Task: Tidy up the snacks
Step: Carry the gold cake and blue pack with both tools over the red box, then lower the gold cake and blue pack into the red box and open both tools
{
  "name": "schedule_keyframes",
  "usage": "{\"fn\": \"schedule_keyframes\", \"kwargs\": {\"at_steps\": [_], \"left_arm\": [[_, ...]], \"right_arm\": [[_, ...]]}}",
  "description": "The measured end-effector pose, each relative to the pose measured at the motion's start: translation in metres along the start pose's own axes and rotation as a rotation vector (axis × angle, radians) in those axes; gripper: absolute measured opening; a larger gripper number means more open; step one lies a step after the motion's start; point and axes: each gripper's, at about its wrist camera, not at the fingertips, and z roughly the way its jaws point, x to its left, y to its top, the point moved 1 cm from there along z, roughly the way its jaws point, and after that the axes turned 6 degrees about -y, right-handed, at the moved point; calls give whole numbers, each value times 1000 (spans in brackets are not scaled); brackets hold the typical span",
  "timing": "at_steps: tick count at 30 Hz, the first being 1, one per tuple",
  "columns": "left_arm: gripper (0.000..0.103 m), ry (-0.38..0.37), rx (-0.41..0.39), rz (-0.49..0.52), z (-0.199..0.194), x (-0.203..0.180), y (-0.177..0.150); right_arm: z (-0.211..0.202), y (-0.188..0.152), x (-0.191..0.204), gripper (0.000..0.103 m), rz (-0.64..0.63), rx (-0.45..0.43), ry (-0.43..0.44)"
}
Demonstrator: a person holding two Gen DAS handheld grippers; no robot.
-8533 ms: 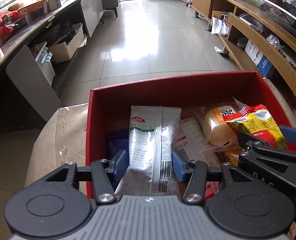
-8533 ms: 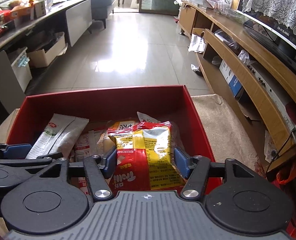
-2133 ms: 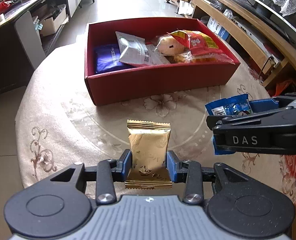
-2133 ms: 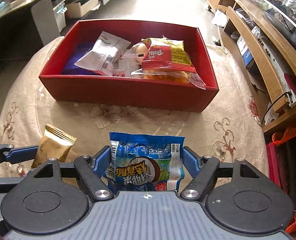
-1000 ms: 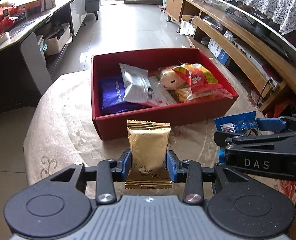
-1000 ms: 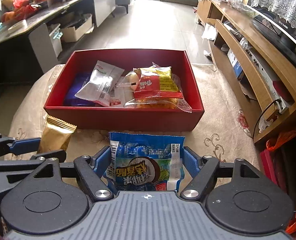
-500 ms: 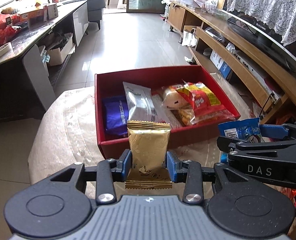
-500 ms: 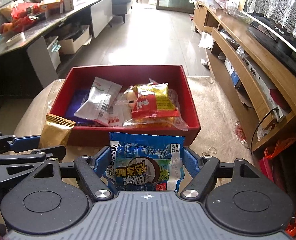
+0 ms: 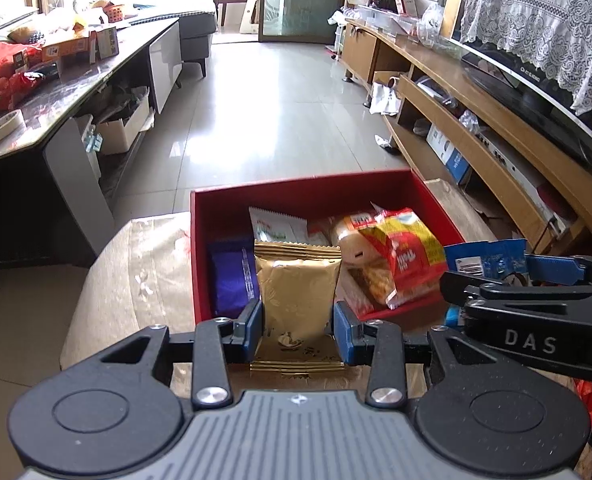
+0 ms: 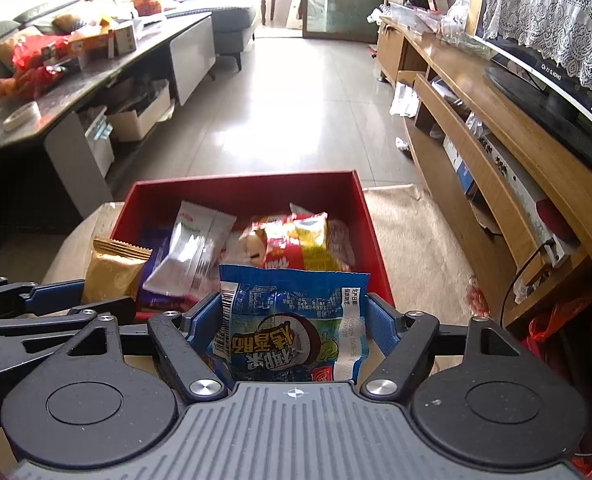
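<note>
Left wrist view
Left gripper [image 9: 298, 330]: jaws drawn narrow and clamped on a gold packet [image 9: 296, 298], which stands upright between the pads.
Red box [image 9: 292, 190]: seen beyond the jaw tips, on a cloth-covered table [image 9: 136, 264]; the top of the gold packet is seen against its near wall.
Box contents: a purple packet [image 9: 230, 276] ahead of the left pad, a white packet [image 9: 276, 228] behind the gold one, a red and yellow bag [image 9: 404, 248] ahead of the right pad.
Right gripper [image 9: 492, 280]: seen to the right of the jaws, with a blue packet [image 9: 480, 256] carried in it.

Right wrist view
Right gripper [image 10: 294, 324]: jaws held at medium width and closed on the blue packet [image 10: 292, 320], which fills the gap from pad to pad.
Red box [image 10: 240, 186]: directly ahead of the jaw tips, its near wall hidden behind the blue packet.
Left gripper: its fingers [image 10: 52, 294] are seen to the left of the jaws, with the gold packet [image 10: 114, 272] in front of the box's left corner.

Progress
Done: several snacks are judged already stowed in the box.
In hand: two packets are held, neither yet released.
Left: both packets are judged to need carrying over the near wall and letting go inside; whether other snacks lie outside cannot be told.
</note>
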Motion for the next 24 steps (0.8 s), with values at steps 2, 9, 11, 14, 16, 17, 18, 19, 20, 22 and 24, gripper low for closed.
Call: {"fn": "schedule_keyframes", "kwargs": {"at_steps": [2, 9, 11, 14, 16, 17, 18, 19, 20, 22, 24], "left_arm": [[35, 2, -5, -4, 2, 1, 5], [35, 13, -22, -11, 9, 1, 18], [35, 17, -26, -14, 12, 1, 22], [35, 25, -28, -15, 17, 0, 27], [35, 32, -27, -15, 22, -1, 29], [35, 35, -25, -15, 25, -1, 31], [35, 38, -21, -16, 28, -1, 31], [35, 42, -18, -18, 31, 0, 32], [35, 45, -14, -19, 34, -1, 33], [35, 53, -5, -18, 41, -2, 34], [35, 61, 5, -17, 49, -2, 36]], "right_arm": [[1, 4, -2, 80, 12, -9, 2], [13, 15, -7, 80, 23, -10, -14], [16, 18, -8, 80, 22, -9, -18], [20, 23, -8, 80, 24, -12, -18], [22, 27, -8, 80, 23, -15, -16], [24, 28, -8, 80, 23, -15, -14], [27, 30, -7, 80, 22, -14, -13], [30, 31, -7, 80, 21, -11, -13], [33, 32, -7, 80, 20, -8, -13], [40, 33, -7, 80, 22, 0, -12], [48, 35, -8, 80, 27, 8, -9]]}}
